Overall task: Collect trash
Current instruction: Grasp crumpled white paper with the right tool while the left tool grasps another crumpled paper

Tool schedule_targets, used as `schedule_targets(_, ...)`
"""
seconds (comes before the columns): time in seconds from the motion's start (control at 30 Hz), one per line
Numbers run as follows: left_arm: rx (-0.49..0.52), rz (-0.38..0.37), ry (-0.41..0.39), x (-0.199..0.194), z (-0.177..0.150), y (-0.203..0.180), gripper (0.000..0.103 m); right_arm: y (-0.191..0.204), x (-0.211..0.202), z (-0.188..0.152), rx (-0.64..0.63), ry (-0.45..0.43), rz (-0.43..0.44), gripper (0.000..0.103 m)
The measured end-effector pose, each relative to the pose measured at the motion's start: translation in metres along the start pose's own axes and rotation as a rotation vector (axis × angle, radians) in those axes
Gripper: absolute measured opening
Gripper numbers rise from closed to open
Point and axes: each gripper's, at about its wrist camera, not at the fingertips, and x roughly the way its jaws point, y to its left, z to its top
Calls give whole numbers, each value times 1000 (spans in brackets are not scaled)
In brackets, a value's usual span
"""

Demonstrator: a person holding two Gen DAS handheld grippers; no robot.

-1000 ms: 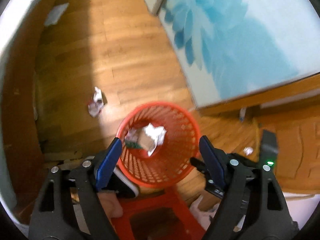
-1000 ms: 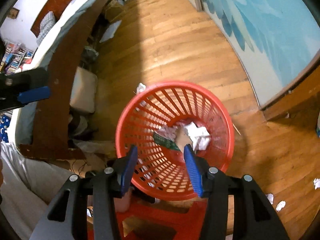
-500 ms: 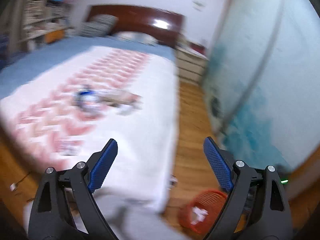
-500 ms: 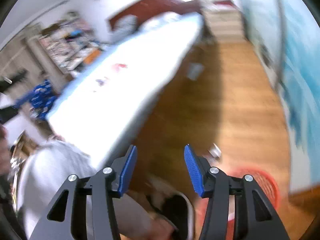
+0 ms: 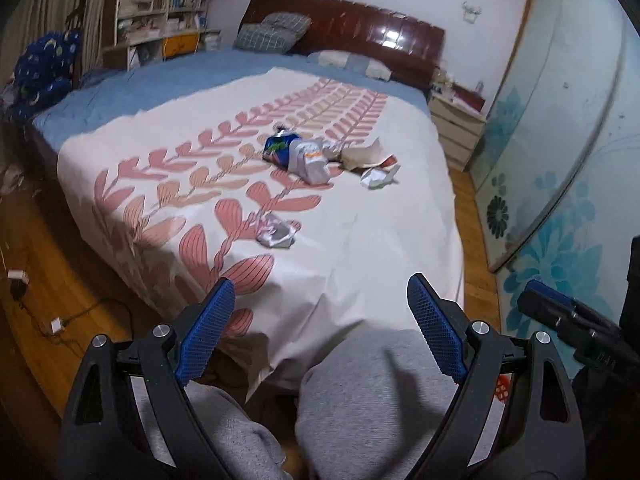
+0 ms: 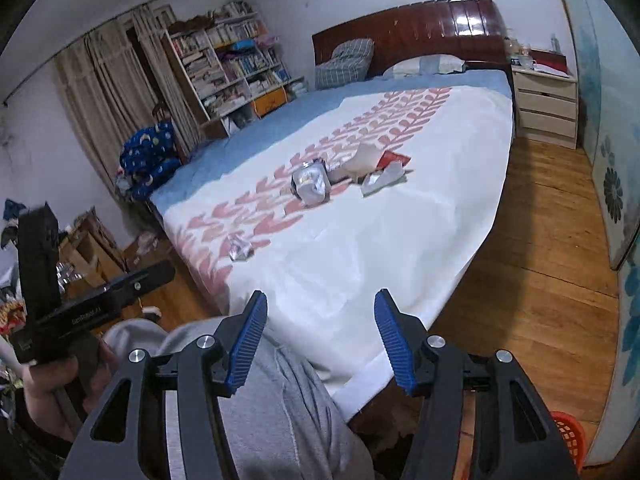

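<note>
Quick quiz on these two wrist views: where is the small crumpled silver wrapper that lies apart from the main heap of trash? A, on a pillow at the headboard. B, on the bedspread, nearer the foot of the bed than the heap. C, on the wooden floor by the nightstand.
B: the silver wrapper lies on the bedspread, nearer the foot than the trash heap.

Home bedroom. Big bed with dark wooden headboard and pillows, wooden nightstand beside it. Crammed bookshelf, curtains, wood plank floor.
</note>
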Motion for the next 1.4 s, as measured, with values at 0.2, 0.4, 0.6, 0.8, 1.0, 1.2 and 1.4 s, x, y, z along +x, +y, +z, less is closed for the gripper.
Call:
schedule_targets(0.2, -44, -17, 4, 7, 3, 14, 87, -21, 68, 39, -44, 0, -80, 68)
schedule_targets(0.4, -34, -11, -4, 9, 4, 10, 87, -45, 203, 120, -173, 18, -244, 76)
schedule_targets(0.6, -76, -7, 26, 20, 6, 14, 87, -51, 321, 166, -167, 137, -277, 76)
schedule_targets(0.8, -116, 23, 72, 33, 11, 21, 87, -56, 331, 153, -119, 161, -215, 24)
schedule_targets(1.0, -130, 65, 53, 47, 26, 35, 87, -51, 257, 112, -81, 93, -104, 22)
schedule_targets(1.2, -145, 100, 169, 114, 45, 49, 87, -44, 157, 53, 49, 44, 21, 22)
schedule_targets(1.4, -51, 200, 219, 158, 50, 40, 83, -35, 99, 8, 23, 60, 16, 22)
